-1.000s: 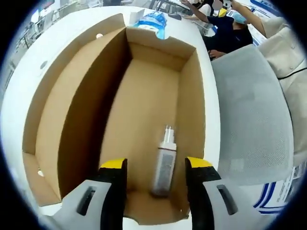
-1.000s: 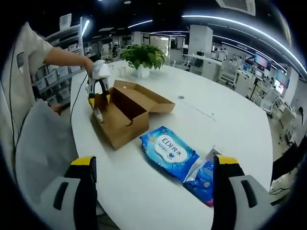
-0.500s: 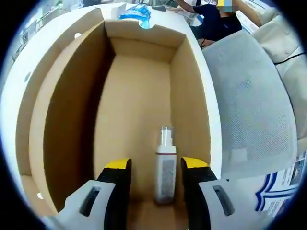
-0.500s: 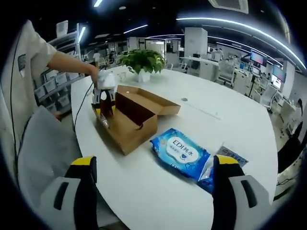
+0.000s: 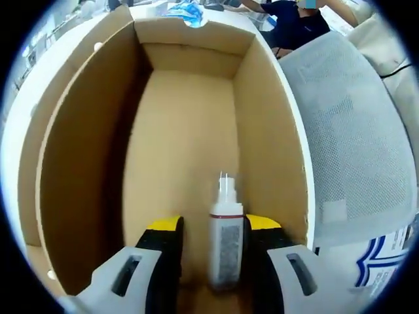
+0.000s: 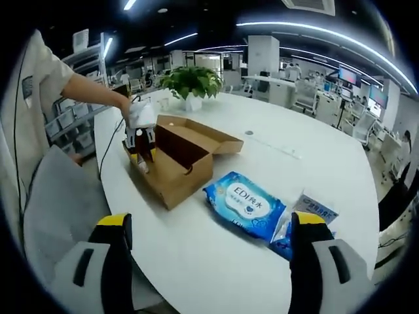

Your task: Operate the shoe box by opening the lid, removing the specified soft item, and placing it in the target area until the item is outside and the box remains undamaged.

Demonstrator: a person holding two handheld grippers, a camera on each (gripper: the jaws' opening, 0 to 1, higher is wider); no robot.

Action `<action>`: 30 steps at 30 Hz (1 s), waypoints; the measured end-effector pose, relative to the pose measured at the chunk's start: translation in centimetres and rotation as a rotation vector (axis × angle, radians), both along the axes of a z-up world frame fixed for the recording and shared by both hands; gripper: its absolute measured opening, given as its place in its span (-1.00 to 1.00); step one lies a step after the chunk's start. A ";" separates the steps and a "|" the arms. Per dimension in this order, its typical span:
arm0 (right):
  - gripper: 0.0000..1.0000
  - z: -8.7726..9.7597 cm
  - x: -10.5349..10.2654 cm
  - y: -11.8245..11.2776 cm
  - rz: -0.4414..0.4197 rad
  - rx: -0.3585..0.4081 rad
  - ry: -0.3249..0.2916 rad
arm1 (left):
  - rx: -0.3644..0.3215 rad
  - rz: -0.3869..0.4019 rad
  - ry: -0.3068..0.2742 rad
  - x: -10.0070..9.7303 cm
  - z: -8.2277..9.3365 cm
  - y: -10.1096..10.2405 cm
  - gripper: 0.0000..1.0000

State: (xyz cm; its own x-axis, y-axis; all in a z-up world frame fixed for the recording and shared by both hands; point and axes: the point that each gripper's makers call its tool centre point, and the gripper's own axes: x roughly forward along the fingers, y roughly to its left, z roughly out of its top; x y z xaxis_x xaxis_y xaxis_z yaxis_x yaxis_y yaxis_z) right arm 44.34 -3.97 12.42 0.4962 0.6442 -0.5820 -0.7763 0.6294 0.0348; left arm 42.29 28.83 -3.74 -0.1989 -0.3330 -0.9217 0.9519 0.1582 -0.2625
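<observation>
Left gripper view looks down into the open shoe box (image 5: 190,144), where the left gripper (image 5: 211,230) has its jaws parted either side of a small white bottle (image 5: 225,245) lying near the box's near end wall, apparently lined up to grasp it. The right gripper (image 6: 213,230) hangs spread and empty over the tabletop's (image 6: 314,170) near edge, with a blue wipes pack (image 6: 243,206) between it and the box.

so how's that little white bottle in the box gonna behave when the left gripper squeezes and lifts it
The bottle looks like rigid plastic, so it probably won't flop. It seems small and likely light. Lying on its side between the left gripper jaws, its smooth rounded body could roll or slip.
</observation>
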 end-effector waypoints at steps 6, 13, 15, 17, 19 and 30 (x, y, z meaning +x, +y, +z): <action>0.92 0.0 -0.1 0.6 0.007 0.009 -0.019 | -0.017 0.018 -0.032 0.2 0.1 0.0 -0.30; 0.92 -0.2 -0.4 1.0 0.012 0.015 -0.013 | -0.002 -0.018 -0.107 0.4 0.6 0.5 -0.56; 0.90 -0.2 -0.5 1.1 0.011 0.016 -0.012 | 0.010 -0.029 -0.121 0.4 0.5 0.8 -0.58; 0.85 -0.2 -0.5 1.2 0.012 0.018 -0.013 | 0.025 -0.054 -0.142 0.5 0.3 1.1 -0.59; 0.85 0.0 -0.6 1.4 0.017 0.021 -0.021 | 0.034 -0.071 -0.155 0.4 0.1 1.2 -0.60; 0.78 0.2 -1.3 1.9 0.031 0.043 -0.033 | 0.045 -0.052 -0.213 1.1 0.3 1.6 -0.61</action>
